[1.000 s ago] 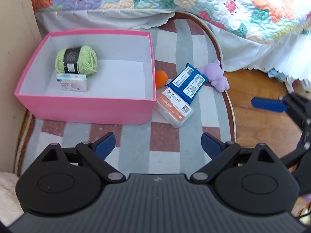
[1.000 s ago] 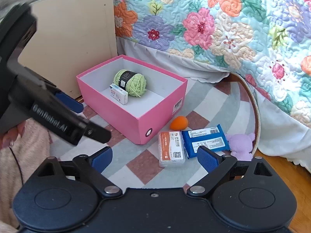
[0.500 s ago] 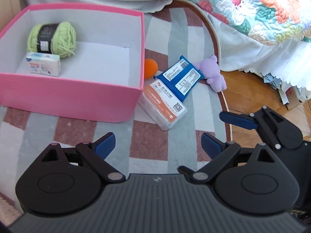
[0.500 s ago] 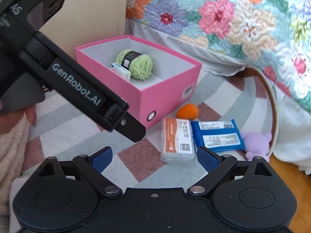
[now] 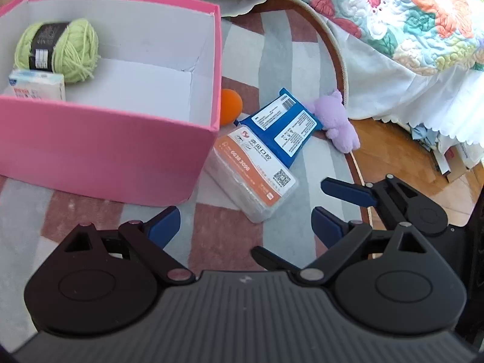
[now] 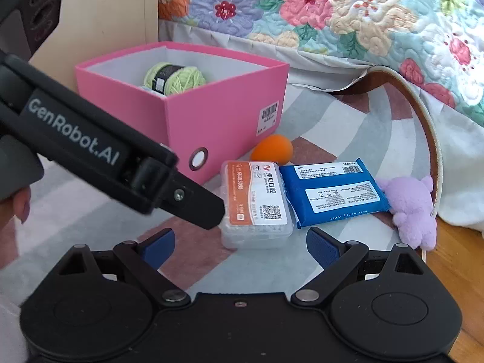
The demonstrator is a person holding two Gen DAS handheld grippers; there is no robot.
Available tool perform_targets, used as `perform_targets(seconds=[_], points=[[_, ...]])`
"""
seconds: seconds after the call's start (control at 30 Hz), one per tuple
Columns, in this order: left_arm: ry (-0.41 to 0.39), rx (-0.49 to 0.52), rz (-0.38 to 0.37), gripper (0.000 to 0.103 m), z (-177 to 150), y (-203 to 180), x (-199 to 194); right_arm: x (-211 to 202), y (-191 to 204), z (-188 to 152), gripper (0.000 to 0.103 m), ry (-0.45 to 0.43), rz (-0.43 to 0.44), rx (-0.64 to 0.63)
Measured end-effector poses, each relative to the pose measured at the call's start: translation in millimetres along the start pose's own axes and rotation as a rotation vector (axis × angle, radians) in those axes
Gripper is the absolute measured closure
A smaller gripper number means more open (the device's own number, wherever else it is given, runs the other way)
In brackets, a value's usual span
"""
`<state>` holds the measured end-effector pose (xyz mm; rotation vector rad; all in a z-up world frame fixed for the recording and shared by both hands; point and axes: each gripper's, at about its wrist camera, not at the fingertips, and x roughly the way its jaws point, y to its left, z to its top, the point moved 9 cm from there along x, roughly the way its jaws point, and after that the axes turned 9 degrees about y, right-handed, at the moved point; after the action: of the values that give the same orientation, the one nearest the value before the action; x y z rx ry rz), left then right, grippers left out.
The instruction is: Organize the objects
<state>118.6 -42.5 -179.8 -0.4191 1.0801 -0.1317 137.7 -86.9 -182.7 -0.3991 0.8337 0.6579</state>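
Observation:
A clear box with an orange label (image 5: 257, 169) (image 6: 257, 199) lies on the rug beside the pink box (image 5: 106, 151) (image 6: 227, 106). A blue wipes pack (image 5: 284, 124) (image 6: 332, 190), an orange ball (image 5: 231, 106) and a purple plush (image 5: 338, 121) lie close behind it. Green yarn (image 5: 60, 50) and a small white carton (image 5: 36, 86) sit inside the pink box. My left gripper (image 5: 246, 224) hovers at the clear box's near corner; its jaws are closing slightly and no pad touches anything. My right gripper (image 6: 240, 242) stands open just short of the same box.
A bed with a floral quilt (image 5: 408, 15) and white skirt borders the striped rug (image 5: 230, 242) at the back and right. Wooden floor (image 5: 408, 163) with papers (image 5: 453, 157) lies to the right. A beige cabinet (image 6: 106, 15) stands behind the pink box.
Both grippers have come down and closer to the clear box. The right gripper has slid into the left view from the right, and the left gripper now crosses the right view.

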Motion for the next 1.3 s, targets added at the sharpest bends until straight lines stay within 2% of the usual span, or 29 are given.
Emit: perform_targets(seconds=[0.07, 0.2, 0.3, 0.4, 0.47, 0.5, 0.53, 0.57, 0.63, 0.73, 0.83, 1.03, 1.17, 1.3], points=[[0.005, -0.011, -0.016, 0.010, -0.8, 1.2, 6.2, 3.5, 2.0, 2.2, 0.007, -0.007, 0.005, -0.017], [-0.013, -0.030, 0.010, 0.011, 1.8, 6.6, 10.2, 17.9, -4.3, 0.0, 0.007, 0.005, -0.036, -0.011], [-0.030, -0.053, -0.050, 0.012, 6.0, 6.9, 10.4, 25.6, -12.0, -4.7, 0.009, 0.015, 0.011, 0.078], [-0.033, -0.063, -0.067, 0.015, 6.6, 6.5, 13.2, 27.0, -13.7, -4.1, 0.012, -0.003, 0.035, 0.112], [-0.032, -0.065, -0.074, 0.023, 4.3, 6.3, 16.0, 27.9, -11.5, -1.9, 0.014, -0.012, 0.045, 0.104], [-0.027, -0.064, -0.083, 0.035, 3.2, 6.1, 17.5, 29.2, -9.7, -1.5, 0.018, -0.011, 0.050, 0.097], [-0.019, -0.069, -0.086, 0.039, 2.3, 6.6, 19.3, 30.7, -8.7, -1.1, 0.019, -0.008, 0.043, 0.091], [-0.014, -0.079, -0.088, 0.039, 1.6, 7.8, 20.8, 32.1, -9.2, -1.2, 0.022, -0.007, 0.029, 0.088], [-0.018, -0.097, -0.098, 0.042, 1.0, 10.9, 21.0, 33.7, -12.9, -2.5, 0.037, 0.001, 0.000, 0.102], [-0.015, -0.116, -0.118, 0.048, 1.0, 12.6, 20.9, 30.9, -17.2, -4.4, 0.038, -0.005, 0.037, 0.153], [-0.008, -0.124, -0.138, 0.053, 0.2, 11.4, 22.2, 28.8, -14.7, -8.5, 0.038, 0.002, 0.040, 0.136], [-0.009, -0.095, -0.135, 0.053, -1.8, 7.6, 18.0, 13.7, -9.8, -17.6, 0.038, 0.020, 0.090, 0.064], [0.012, -0.077, -0.131, 0.053, -1.5, 8.4, 18.8, 4.0, -14.4, -29.7, 0.038, 0.059, 0.100, -0.018], [0.036, -0.058, -0.128, 0.052, -3.8, 2.4, 24.3, -0.1, -29.8, -43.9, 0.038, 0.112, 0.100, -0.029]])
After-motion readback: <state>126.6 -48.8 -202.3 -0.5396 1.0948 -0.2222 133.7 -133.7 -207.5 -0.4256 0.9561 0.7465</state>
